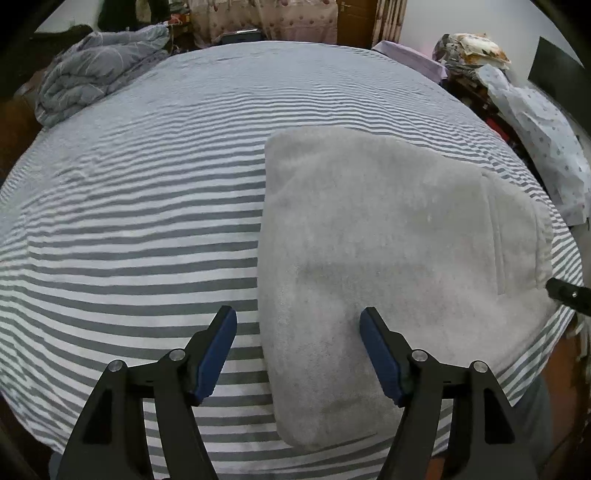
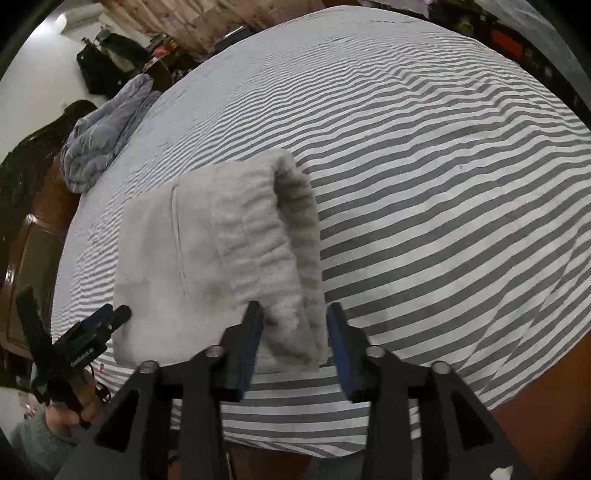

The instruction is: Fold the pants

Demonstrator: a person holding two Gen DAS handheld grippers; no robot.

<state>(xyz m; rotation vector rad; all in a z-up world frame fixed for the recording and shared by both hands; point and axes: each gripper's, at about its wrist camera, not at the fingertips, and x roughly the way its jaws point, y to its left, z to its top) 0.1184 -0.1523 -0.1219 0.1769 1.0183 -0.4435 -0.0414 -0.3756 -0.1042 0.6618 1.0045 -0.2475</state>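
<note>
Striped bed (image 1: 147, 221), crumpled grey quilt (image 1: 96, 70), floral curtain (image 1: 266, 18) behind.

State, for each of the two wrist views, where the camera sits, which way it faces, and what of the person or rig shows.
Left wrist: on the left gripper, facing across the striped bed sheet over the folded grey pants; its open fingers show.
Right wrist: on the right gripper, facing the waistband from the pants' other end; the person's hand shows.
Shared: pants, sheet, crumpled grey quilt.

Bare bedsheet (image 1: 129, 229) left of pants (image 1: 388, 240)
</note>
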